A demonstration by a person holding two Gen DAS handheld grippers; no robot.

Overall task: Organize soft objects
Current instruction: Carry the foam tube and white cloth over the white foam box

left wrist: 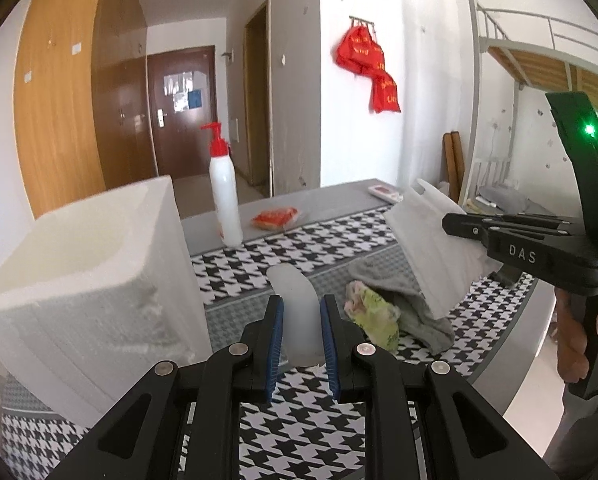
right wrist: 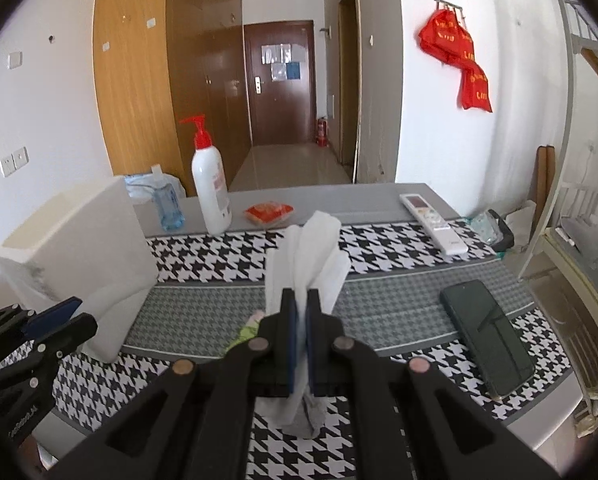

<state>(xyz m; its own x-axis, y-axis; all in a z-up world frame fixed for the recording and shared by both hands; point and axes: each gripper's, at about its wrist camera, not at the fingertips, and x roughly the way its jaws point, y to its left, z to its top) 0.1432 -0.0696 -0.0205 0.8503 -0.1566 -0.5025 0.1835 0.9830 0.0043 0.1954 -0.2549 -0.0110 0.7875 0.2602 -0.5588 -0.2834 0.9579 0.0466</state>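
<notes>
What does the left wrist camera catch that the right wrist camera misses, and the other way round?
Only the left wrist view shows the translucent white piece between the left claw pads, and the grey cloth.

Only the right wrist view shows the dark phone, remote and blue bottle.

Both show the foam box, pump bottle and the white cloth in the right claw.

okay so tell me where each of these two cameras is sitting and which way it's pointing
Left wrist: sits on the left tool, looking along its fingers across the houndstooth table toward the door; the fingers hold a translucent white piece, and the person's hand with the right tool shows at right.
Right wrist: sits on the right tool, facing the same door; it grips white cloth, with the left tool at lower left.
Shared: foam box, pump bottle, red packet.
</notes>
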